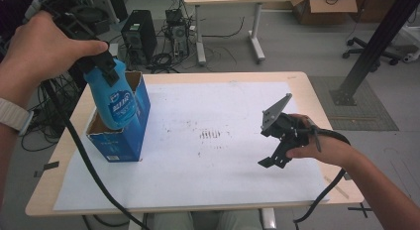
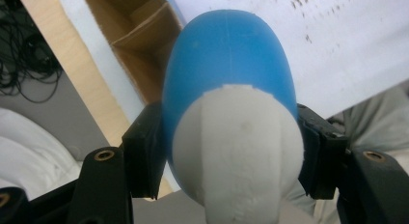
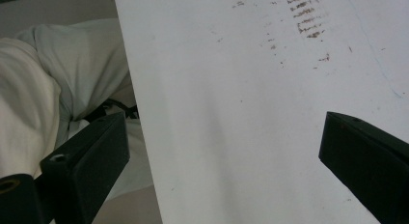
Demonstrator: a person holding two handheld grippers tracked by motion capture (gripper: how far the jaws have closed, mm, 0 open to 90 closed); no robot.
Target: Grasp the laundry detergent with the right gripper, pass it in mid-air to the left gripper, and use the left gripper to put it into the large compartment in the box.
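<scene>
Blue plastic bottle (image 1: 115, 98) with a white label and a pale neck hangs tilted in my left tongs (image 1: 101, 66), its lower end inside the open top of the blue cardboard box (image 1: 130, 136) at the left end of the counter (image 1: 317, 98). Both black pads (image 2: 142, 154) press on the bottle's shoulder, one at each side, so those tongs are clenched on it; in the left gripper view the bottle points down toward the box's brown inside. The box stands upright on the white paper sheet (image 1: 208, 170) that covers most of the pale wooden counter. Brown smudges (image 1: 210, 135) mark the middle of the sheet. Well apart, at the right, my right tongs (image 1: 272, 160) hover low over the sheet, released, jaws spread wide with nothing between them.
</scene>
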